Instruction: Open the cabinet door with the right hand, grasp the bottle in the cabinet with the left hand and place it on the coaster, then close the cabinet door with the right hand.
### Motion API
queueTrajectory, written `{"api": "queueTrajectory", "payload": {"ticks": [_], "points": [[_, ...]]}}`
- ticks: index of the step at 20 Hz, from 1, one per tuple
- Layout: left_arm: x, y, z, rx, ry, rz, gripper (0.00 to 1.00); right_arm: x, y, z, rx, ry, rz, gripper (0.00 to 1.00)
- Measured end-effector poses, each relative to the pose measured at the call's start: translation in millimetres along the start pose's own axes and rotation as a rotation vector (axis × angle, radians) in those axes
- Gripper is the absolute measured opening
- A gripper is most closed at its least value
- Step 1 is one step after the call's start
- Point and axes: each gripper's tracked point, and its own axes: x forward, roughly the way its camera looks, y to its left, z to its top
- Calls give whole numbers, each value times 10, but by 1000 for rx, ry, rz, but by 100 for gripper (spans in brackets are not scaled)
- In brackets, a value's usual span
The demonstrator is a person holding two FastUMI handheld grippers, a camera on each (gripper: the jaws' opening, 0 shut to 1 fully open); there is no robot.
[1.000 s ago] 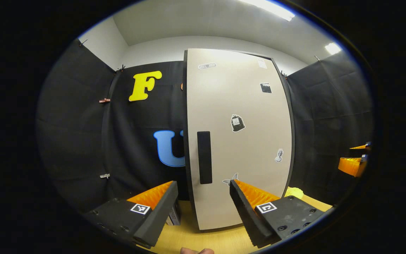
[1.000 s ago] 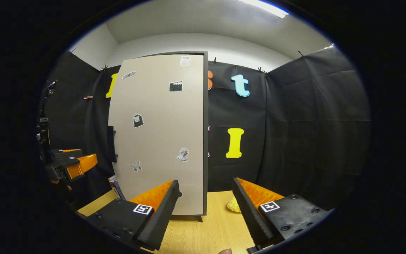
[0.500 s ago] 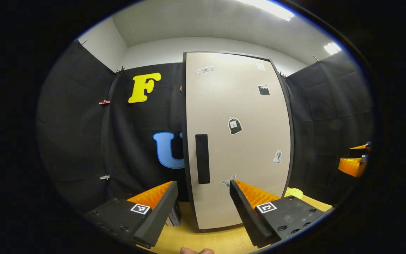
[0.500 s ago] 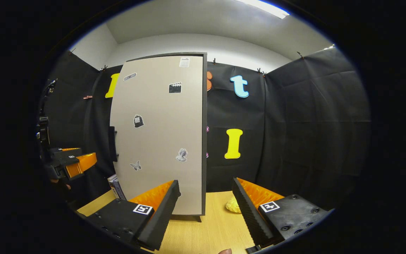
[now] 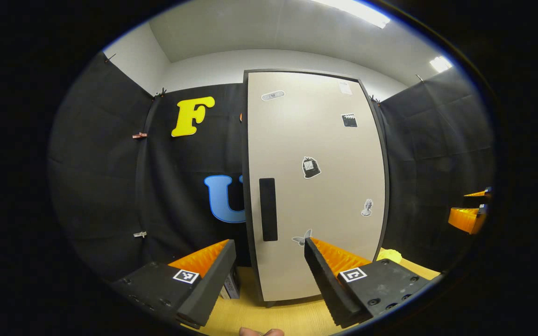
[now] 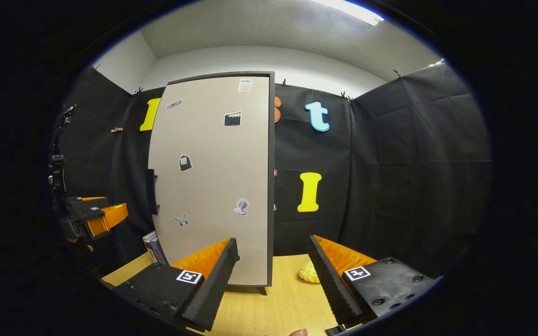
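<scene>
- The cabinet door [image 5: 315, 186] is shut, its beige face covered in small stickers, with a dark vertical handle [image 5: 268, 209] near the edge that lies left in the left gripper view.
- The left tool [image 5: 269, 275] hangs released in front of the door, fingers spread, gripping nothing.
- The right tool [image 6: 273, 275] is likewise released and empty, short of the door, aimed at the edge away from the handle.
- The bottle is presumably behind the shut door; I cannot see it. A pale yellow item [image 6: 307, 273] lies on the worktop [image 6: 278, 308] beside the cabinet; whether it is the coaster I cannot tell.
- Judgement: opening has not begun, so the whole task lies ahead.
- Risk: the handle sits closer to the left tool, so the right tool must cross over and could bump its partner.
- Risk: the handle looks slim and flat; a shallow pinch may slip off.
- Risk: a swinging door could strike the left tool, or the small box [image 6: 151, 247] standing by the cabinet foot.
</scene>
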Motion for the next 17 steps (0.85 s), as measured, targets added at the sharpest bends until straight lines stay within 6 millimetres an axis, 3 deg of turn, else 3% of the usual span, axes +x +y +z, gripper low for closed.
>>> {"api": "queueTrajectory", "payload": {"ticks": [17], "points": [[-20, -5, -15, -5, 5, 7, 94, -6, 29, 7, -4, -3, 1, 94]]}}
